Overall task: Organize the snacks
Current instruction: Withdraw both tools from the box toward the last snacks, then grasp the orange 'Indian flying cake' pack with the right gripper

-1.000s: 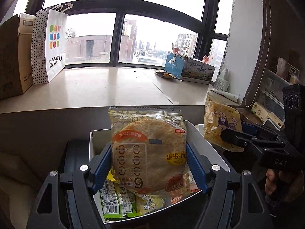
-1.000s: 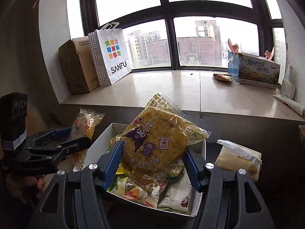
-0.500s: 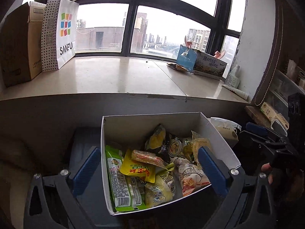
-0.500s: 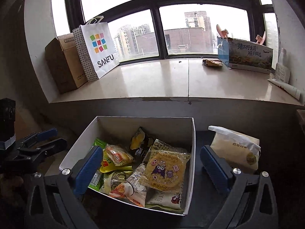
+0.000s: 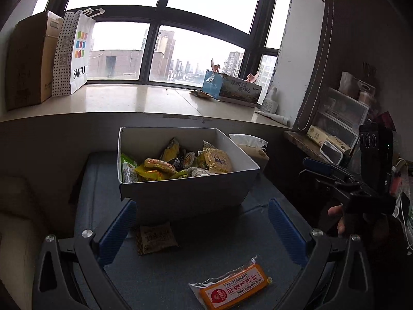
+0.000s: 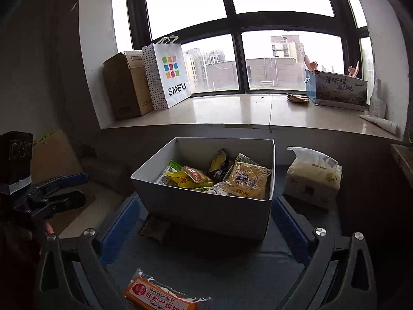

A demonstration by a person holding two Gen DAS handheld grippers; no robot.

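A white cardboard box (image 5: 185,196) (image 6: 204,209) stands on a blue-grey surface and holds several snack packets, among them a yellow cartoon packet (image 6: 249,180) (image 5: 216,160). My left gripper (image 5: 202,227) is open and empty, back from the box's near wall. My right gripper (image 6: 204,224) is open and empty, also back from the box. An orange flying-cake packet (image 5: 233,288) (image 6: 162,297) lies nearest me. A small brown packet (image 5: 156,237) (image 6: 156,228) lies at the box's near left corner.
A tissue pack (image 6: 312,175) (image 5: 249,146) stands right of the box. On the window sill behind are a cardboard carton (image 6: 126,85), a SANFU bag (image 6: 167,75) and a printed box (image 6: 338,90). Shelves with small items (image 5: 338,131) stand at the right.
Both grippers opened and let their packets drop into the box, then drew back from it. The orange and brown packets on the surface have come into view.
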